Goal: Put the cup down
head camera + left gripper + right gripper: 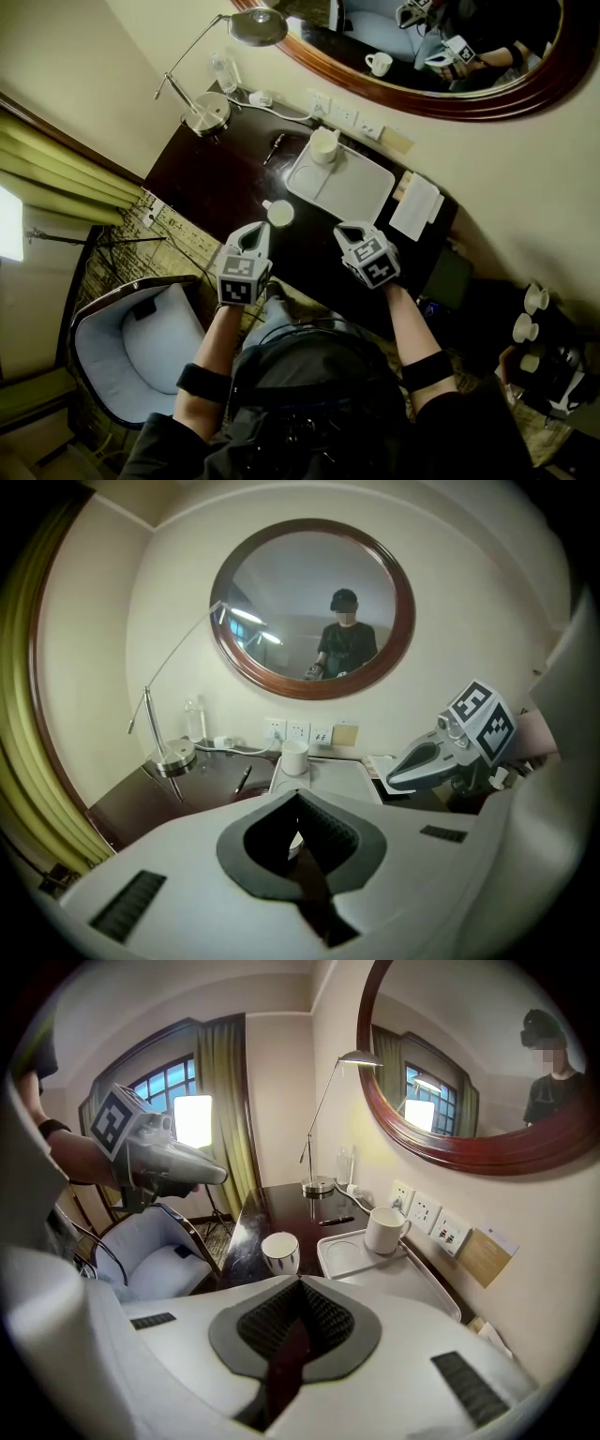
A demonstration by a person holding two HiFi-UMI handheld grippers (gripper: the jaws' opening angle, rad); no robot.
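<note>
By the padded chair on the left, the person's left forearm reached forward and down, and the left gripper hung over the near edge of the desk, its jaws pressed together with nothing between them. The desk top was dark, glossy wood. A slim metal lamp with a round base stood at its far left corner, and a pen lay nearer the middle.

The cup, small, white and round, stood upright on the bare wood just past the left gripper's tip, apart from both tools and just beside the near left corner of the tray. The tray was pale, rectangular, with rounded corners and a low rim. A white mug with a handle sat in its far left corner and the rest lay bare.

The right gripper pointed steeply down at the near edge, jaws closed and empty. Right of the tray lay a white sheet of paper. Open wood ran around the cup.
</note>
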